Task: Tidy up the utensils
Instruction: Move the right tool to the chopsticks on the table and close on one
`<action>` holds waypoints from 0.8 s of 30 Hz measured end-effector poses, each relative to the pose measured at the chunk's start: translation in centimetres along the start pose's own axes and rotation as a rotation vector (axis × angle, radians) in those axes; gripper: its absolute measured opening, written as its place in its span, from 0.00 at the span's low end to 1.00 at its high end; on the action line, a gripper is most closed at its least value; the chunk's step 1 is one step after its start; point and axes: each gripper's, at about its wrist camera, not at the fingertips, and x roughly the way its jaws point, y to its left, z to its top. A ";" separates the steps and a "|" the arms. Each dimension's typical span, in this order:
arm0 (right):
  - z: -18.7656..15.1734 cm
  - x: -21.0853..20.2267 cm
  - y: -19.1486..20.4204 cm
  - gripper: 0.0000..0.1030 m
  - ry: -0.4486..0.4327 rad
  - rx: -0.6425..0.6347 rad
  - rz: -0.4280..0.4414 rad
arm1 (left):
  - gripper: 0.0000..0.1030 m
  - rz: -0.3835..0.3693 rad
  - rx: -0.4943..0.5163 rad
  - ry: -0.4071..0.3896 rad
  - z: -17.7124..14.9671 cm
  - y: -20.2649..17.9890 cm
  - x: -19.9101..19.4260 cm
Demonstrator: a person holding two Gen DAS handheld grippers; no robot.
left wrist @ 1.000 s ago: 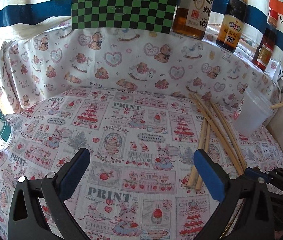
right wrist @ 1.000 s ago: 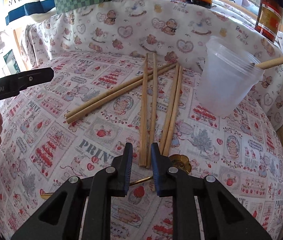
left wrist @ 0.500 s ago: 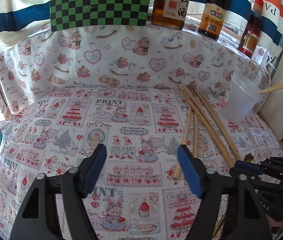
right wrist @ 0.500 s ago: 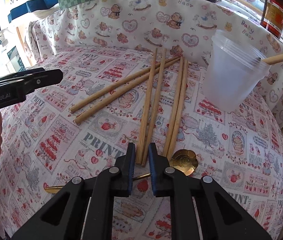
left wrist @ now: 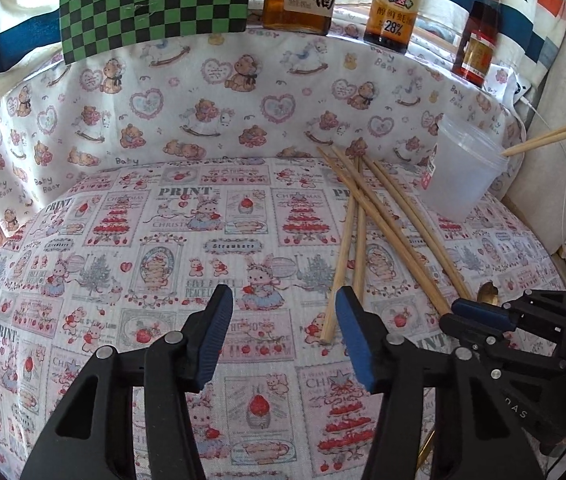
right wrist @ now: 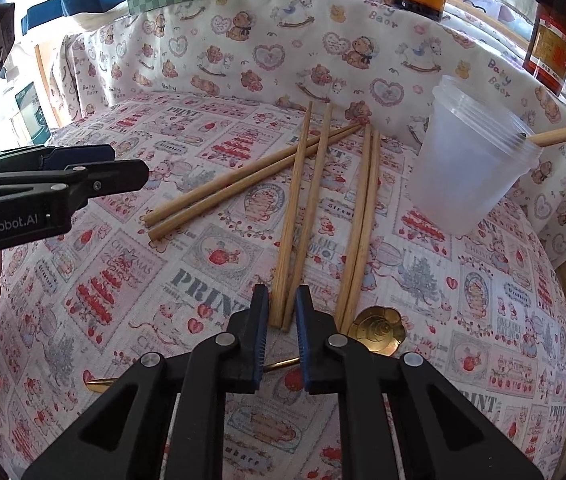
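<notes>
Printed cloth covers the desk (right wrist: 95, 280), with chopsticks loose on it.
Ahead of the right tool (right wrist: 283, 300) and to its right stands a clear plastic cup (right wrist: 471, 168); its jaws are nearly closed around the near ends of two chopsticks (right wrist: 295, 216), above a gold spoon (right wrist: 379, 330). The left tool (left wrist: 283, 312) has just been closing, jaws still apart with nothing between.
</notes>
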 end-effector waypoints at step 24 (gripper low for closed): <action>0.2 -0.5 -1.7 0.07 -0.014 0.083 0.122 | 0.56 0.011 -0.068 -0.025 0.4 1.5 -0.7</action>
